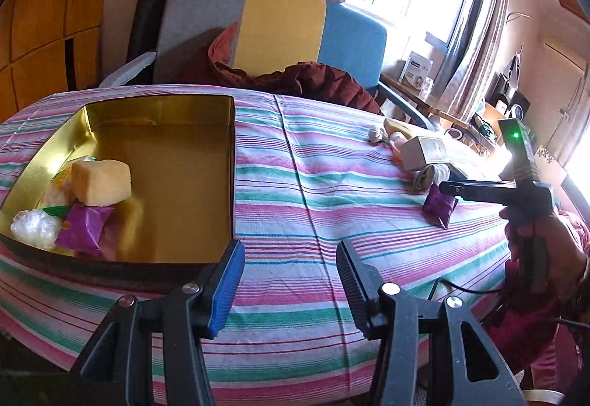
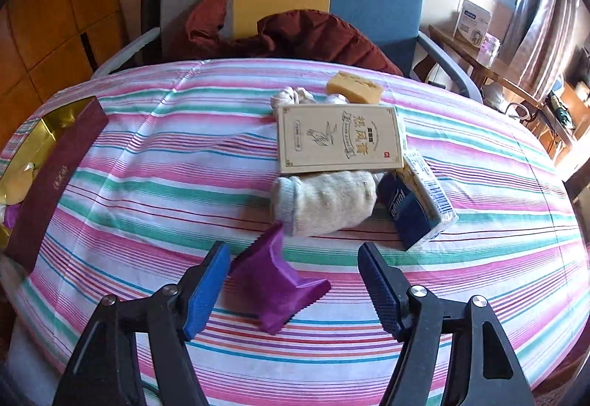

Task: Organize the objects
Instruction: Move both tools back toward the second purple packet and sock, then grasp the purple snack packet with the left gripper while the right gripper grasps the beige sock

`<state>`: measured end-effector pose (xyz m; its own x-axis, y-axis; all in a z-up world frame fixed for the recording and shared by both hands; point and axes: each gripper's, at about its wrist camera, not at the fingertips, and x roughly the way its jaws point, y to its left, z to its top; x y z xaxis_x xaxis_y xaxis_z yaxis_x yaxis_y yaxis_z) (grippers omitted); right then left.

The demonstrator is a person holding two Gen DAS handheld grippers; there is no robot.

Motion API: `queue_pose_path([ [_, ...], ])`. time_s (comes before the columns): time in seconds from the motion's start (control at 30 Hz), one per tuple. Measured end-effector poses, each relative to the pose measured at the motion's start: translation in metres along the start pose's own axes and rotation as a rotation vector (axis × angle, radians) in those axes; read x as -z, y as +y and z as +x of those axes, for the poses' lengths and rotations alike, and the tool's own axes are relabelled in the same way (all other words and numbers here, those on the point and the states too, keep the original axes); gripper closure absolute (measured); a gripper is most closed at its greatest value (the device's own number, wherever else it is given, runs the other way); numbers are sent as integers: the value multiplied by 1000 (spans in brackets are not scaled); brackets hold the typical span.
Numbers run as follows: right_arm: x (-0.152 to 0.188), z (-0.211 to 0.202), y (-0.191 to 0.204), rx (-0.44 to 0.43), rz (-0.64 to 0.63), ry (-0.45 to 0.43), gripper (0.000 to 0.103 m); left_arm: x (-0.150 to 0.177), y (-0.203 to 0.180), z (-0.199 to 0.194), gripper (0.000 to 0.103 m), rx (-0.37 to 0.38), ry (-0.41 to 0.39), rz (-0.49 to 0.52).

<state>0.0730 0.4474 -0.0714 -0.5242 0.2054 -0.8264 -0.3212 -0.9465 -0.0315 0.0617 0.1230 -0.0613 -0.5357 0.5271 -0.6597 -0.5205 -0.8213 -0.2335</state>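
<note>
I see a cloth [image 2: 147, 162] striped in pink, white, green, blue and red across the whole surface. At my nine o'clock sits a box [image 1: 155, 133], gold inside with a maroon outer wall. In it lie a pale yellow sponge [image 1: 101, 183] and a purple packet [image 1: 84, 227]. Near my right gripper [image 2: 293, 284], with its blue pads, lies a purple sachet [image 2: 274, 284]. At twelve o'clock from it rests a cream sock [image 2: 328, 203], and beyond that a beige carton [image 2: 339, 138] with dark print. At two o'clock there is a navy and white pack [image 2: 413, 203]. The chair [image 1: 280, 26] behind is grey, yellow and blue.
</note>
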Motion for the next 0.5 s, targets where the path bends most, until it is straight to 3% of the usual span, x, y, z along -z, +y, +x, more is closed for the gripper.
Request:
queue_pose_path([
  [0.17, 4, 19, -7, -192, 66, 51, 49, 3, -5, 1, 51, -7, 7, 2],
  [0.33, 5, 13, 22, -407, 11, 40, 50, 4, -10, 5, 51, -7, 18, 11],
  [0.4, 2, 4, 23, -414, 10, -1, 44, 5, -12, 6, 51, -11, 22, 20],
  [0.47, -1, -3, 13, -331, 49, -44, 18, 6, -13, 6, 51, -14, 24, 26],
  [0.5, -3, -5, 5, -259, 73, -66, 14, 6, -13, 6, 51, -12, 25, 24],
])
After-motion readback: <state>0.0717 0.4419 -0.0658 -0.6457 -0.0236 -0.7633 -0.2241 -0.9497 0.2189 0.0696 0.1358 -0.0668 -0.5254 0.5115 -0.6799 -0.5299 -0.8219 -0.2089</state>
